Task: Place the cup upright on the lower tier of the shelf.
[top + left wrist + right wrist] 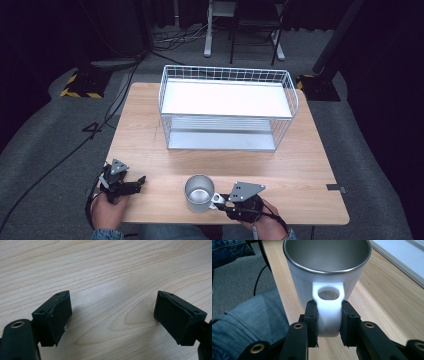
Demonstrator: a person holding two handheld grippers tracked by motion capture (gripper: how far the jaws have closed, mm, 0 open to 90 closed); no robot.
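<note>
The mug (199,192) stands upright near the front edge of the bench (145,125), a little right of that edge's middle, with its open mouth up and its handle turned toward the person. It looks like a steel-lined cup in a white shell: stiff, unlikely to give under pressure, and, being empty as far as the inside shows, probably light enough to lift with one hand. Its wall is smooth and rounded, so a pinch across the body would likely slip; the white handle (328,312) is the better place to take hold, since it is flat-sided and narrow enough for the pads. Held by the handle alone, the cup's weight sits out in front of the grip, so it may tip or swing if raised quickly. Behind it, toward the back edge, sits the white wire rack (227,107) with two shelves, well apart from the mug. The right tool (328,322) is clamped on the handle, a pad pressing each flat side just below the handle's hole. The left tool (113,315) rests near the front left corner of the bench, jaws spread wide over bare wood with nothing between them.
</note>
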